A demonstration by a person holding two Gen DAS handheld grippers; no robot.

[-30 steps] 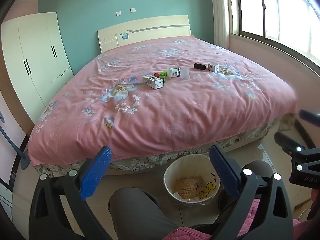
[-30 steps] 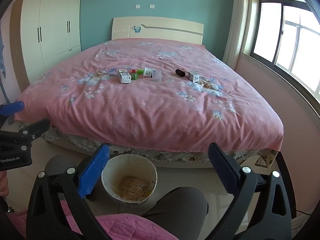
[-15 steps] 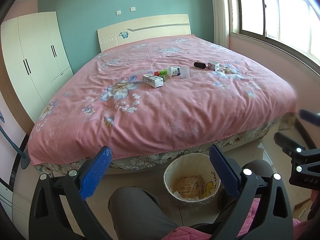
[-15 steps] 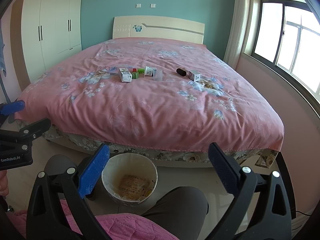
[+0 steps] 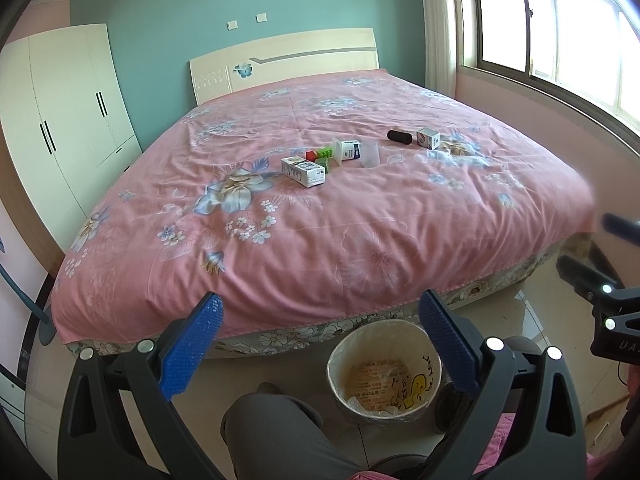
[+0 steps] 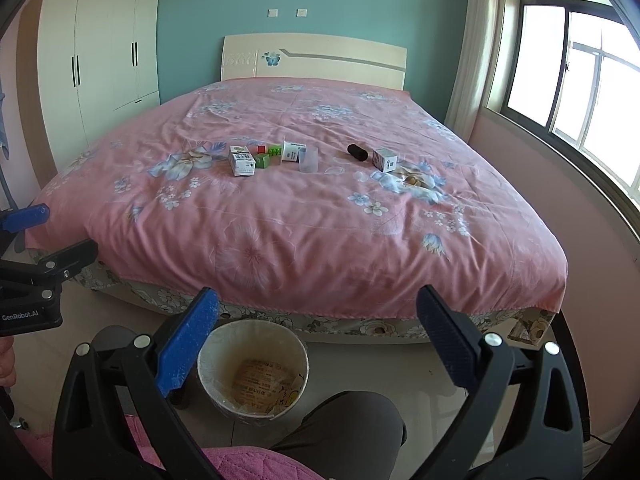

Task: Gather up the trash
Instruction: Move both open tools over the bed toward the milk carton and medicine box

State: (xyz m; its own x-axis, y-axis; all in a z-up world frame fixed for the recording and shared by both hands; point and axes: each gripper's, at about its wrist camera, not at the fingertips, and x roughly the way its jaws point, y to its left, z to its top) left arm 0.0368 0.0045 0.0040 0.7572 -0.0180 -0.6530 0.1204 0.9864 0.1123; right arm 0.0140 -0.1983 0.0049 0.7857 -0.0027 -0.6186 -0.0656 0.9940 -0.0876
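Note:
Trash lies mid-bed on the pink floral cover (image 5: 360, 220): a white carton (image 5: 303, 171) (image 6: 241, 161), green and red blocks (image 5: 322, 157) (image 6: 264, 156), a white cup on its side (image 5: 349, 151) (image 6: 292, 151), a clear plastic cup (image 5: 370, 154) (image 6: 308, 160), a black cylinder (image 5: 399, 136) (image 6: 357, 153) and a small white box (image 5: 428, 138) (image 6: 385, 159). A lined waste bin (image 5: 385, 372) (image 6: 253, 372) stands on the floor at the bed's foot. My left gripper (image 5: 320, 344) and right gripper (image 6: 316, 340) are open and empty, low above the bin, far from the trash.
The person's grey-trousered knee (image 5: 280, 432) (image 6: 348, 428) is in front of the bin. A white wardrobe (image 5: 68, 120) stands left, a window (image 6: 580, 72) and pink wall right. The other gripper shows at each view's edge.
Both views have risen and edged slightly toward the bed. Nothing on the bed has moved and both grippers stay open.

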